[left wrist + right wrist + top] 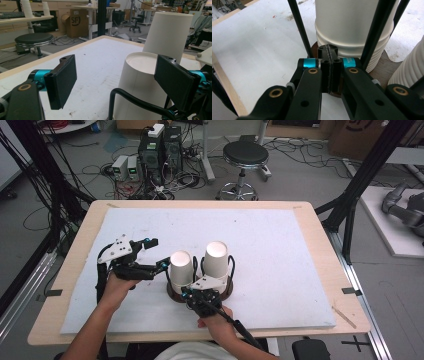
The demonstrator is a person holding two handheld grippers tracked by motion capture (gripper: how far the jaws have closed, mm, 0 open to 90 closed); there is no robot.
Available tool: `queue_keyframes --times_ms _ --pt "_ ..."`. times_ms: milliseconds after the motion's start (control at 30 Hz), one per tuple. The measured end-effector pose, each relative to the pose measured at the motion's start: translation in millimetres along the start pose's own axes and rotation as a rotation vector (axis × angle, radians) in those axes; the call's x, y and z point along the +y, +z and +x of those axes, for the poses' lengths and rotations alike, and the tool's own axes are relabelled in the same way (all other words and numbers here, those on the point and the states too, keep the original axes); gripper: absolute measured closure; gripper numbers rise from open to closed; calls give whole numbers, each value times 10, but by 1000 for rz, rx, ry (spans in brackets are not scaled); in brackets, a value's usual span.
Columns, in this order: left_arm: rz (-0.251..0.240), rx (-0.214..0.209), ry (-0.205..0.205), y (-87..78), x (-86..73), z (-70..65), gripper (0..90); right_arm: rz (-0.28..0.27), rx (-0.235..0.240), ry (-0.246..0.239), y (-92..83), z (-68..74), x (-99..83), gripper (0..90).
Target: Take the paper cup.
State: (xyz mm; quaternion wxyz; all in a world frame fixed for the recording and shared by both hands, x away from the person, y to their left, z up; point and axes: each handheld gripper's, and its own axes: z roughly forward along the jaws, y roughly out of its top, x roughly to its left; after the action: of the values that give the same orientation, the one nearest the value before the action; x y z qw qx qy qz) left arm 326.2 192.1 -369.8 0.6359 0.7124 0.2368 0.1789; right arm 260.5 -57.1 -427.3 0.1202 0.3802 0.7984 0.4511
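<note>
Evidently, two stacks of upturned white paper cups are kept in a black wire holder with a dark brown wooden base, which rests on the white foam mat covering the pale wooden bench, near its front edge. The right gripper is shut on the near rim of the base, its jaws pressed together, apparently to steady the holder. The left gripper is held wide open beside the shorter cup stack, one pad close to its wall and the other well clear, seemingly ready to take a cup. Both stacks stand upright with closed bottoms pointing up and long axes vertical; the taller stack stands just to the right of the shorter one.
</note>
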Motion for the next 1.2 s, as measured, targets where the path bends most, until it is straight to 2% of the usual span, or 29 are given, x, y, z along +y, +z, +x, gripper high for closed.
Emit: queue_keyframes --times_ms 167,300,433,600,700,800,933,1200 --pt "2 -35 -13 36 18 -30 189 -1 1 1 2 -1 0 900" --pt "14 -30 1 73 39 -69 191 -3 6 0 5 -5 0 900" --pt "9 -35 -5 86 64 -93 183 -1 9 0 4 -8 0 900" --pt "22 -80 -19 129 63 -129 183 0 12 -1 5 -12 1 900" --pt "48 -113 -22 186 49 -167 184 0 12 -2 5 -12 2 900" --pt "71 -125 -28 241 29 -193 191 0 12 -4 5 -14 2 900" --pt "99 -138 -40 273 -2 -177 320 2 12 -3 5 -13 2 900" --pt "102 -141 -18 270 1 -179 344 4 14 -6 6 -19 4 900"
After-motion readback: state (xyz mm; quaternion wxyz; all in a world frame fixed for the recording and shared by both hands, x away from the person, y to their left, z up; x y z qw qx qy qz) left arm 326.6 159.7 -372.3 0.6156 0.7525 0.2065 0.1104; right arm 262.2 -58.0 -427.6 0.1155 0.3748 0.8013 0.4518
